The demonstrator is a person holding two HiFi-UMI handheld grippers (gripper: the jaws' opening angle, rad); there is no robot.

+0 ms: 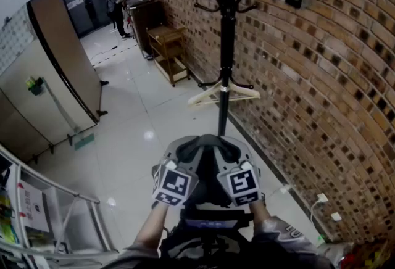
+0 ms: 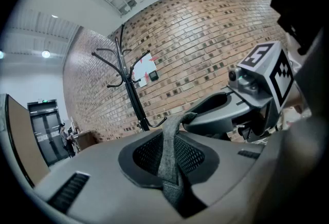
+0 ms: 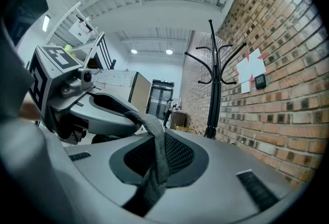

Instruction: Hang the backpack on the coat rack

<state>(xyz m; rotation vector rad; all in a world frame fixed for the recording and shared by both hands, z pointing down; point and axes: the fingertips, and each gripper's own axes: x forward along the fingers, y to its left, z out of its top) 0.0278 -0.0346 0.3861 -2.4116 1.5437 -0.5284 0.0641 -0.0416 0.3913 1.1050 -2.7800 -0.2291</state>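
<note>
The black coat rack (image 1: 226, 45) stands ahead against the brick wall, its upper hooks bare. My left gripper (image 1: 188, 153) and right gripper (image 1: 231, 152) are side by side in front of it, at about the height of its lower pole. Each is shut on the backpack's grey top strap. In the left gripper view the strap (image 2: 169, 156) runs from my left gripper (image 2: 172, 187) up to the right gripper (image 2: 216, 115). The right gripper view shows the strap (image 3: 157, 151) between my right gripper (image 3: 151, 187) and the left one (image 3: 103, 115). The dark backpack (image 1: 213, 224) hangs below, mostly hidden.
A wooden clothes hanger (image 1: 222, 94) hangs on the rack's low hook. A wooden shelf unit (image 1: 170, 52) stands farther along the brick wall (image 1: 321, 76). A tall partition panel (image 1: 62, 70) is at left, a metal frame (image 1: 55, 200) near left, a person (image 1: 114, 5) far off.
</note>
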